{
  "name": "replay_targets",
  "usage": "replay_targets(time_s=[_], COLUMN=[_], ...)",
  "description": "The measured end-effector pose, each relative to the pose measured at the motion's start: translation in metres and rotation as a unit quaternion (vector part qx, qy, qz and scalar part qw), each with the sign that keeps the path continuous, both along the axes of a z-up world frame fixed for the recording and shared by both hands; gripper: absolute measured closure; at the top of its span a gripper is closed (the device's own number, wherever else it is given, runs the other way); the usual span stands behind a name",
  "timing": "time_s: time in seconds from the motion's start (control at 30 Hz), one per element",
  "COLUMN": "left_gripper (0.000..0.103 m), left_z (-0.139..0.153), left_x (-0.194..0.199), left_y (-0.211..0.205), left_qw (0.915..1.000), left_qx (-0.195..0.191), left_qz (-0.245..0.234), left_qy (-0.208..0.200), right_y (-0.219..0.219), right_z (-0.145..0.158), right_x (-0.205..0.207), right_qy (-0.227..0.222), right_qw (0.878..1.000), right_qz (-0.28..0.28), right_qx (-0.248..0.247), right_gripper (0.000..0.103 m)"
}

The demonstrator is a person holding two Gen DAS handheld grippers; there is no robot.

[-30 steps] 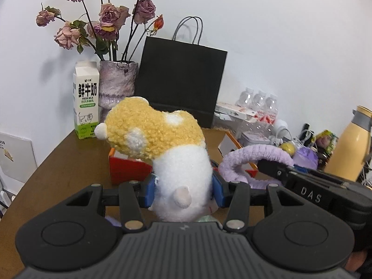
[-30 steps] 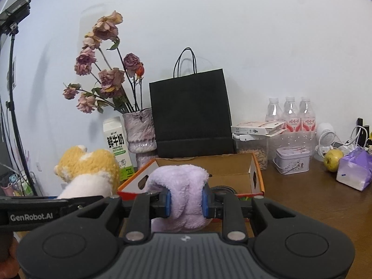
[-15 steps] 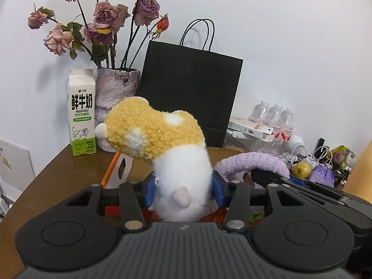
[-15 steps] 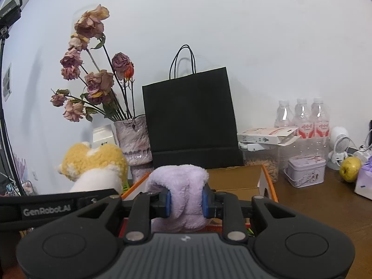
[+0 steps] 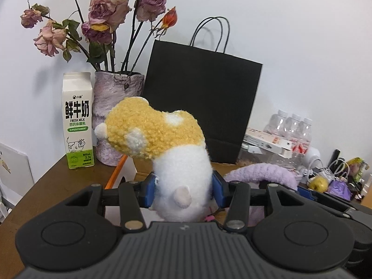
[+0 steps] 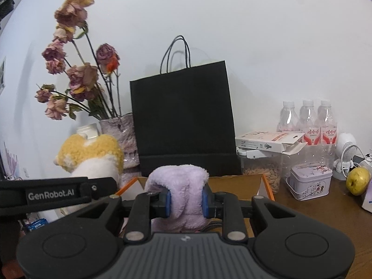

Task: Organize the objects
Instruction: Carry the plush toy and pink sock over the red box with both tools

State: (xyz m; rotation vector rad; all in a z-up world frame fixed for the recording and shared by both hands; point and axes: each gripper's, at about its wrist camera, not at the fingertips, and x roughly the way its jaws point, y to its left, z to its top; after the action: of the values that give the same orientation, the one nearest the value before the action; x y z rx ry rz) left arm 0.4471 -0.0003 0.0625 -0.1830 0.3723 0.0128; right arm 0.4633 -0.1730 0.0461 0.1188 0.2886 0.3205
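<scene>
Two plushies, one per claw, that's your setup right now. Your left claw [image 5: 183,191] is clamped on the white body of the yellow-and-white plush toy [image 5: 162,144], blue pads pressing in on both sides, and the toy fills the middle of the left wrist view with its yellow head tipped toward the left. Your right claw [image 6: 184,200] is squeezed tight on the purple plush [image 6: 179,183], which sits dead centre low in the right wrist view and folds over the top of the pads.

Both toys are up over the open orange-edged cardboard box [image 6: 255,183], just in front of the black paper bag [image 6: 183,125] standing against the wall. You can see the purple one curving in from the lower right of the left view too, right beside the yellow one.

Upper left in both views you've got the vase of dried roses [image 5: 116,116], with the milk carton [image 5: 78,121] touching or nearly touching its left side. Over on the right of the desk [image 6: 325,211]: water bottles [image 6: 307,121], a small tin [image 6: 310,181] and a yellow-green apple [image 6: 357,181].
</scene>
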Motion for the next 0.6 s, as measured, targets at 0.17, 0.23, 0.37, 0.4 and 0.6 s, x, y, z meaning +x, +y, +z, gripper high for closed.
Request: replay_targets(time_s=[0.17,0.23,0.37,0.4,0.6], left_gripper=[0.054,0.054,0.054,0.054,0.054], left_z=[-0.007,-0.011,-0.020,-0.023,-0.036], left_x=[0.020,0.027,0.041,0.044,0.055], left_y=[0.005,0.006,0.008,0.009,0.009], left_qw=[0.9999,0.9998,0.9997,0.9997,0.9996], left_qx=[0.002,0.007,0.011,0.012,0.015], left_qz=[0.010,0.016,0.023,0.023,0.019], left_qy=[0.000,0.001,0.005,0.006,0.016], right_y=[0.000,0.001,0.002,0.003,0.002], right_z=[-0.006,-0.009,-0.018,-0.020,-0.034], right_x=[0.022,0.028,0.041,0.045,0.057], right_qy=[0.007,0.007,0.016,0.018,0.034], right_qw=[1.000,1.000,1.000,1.000,0.999], right_qz=[-0.004,-0.005,-0.009,-0.011,-0.017], right_qx=[-0.003,-0.005,-0.010,-0.012,-0.015], right_gripper=[0.080,0.080,0.080,0.080,0.079])
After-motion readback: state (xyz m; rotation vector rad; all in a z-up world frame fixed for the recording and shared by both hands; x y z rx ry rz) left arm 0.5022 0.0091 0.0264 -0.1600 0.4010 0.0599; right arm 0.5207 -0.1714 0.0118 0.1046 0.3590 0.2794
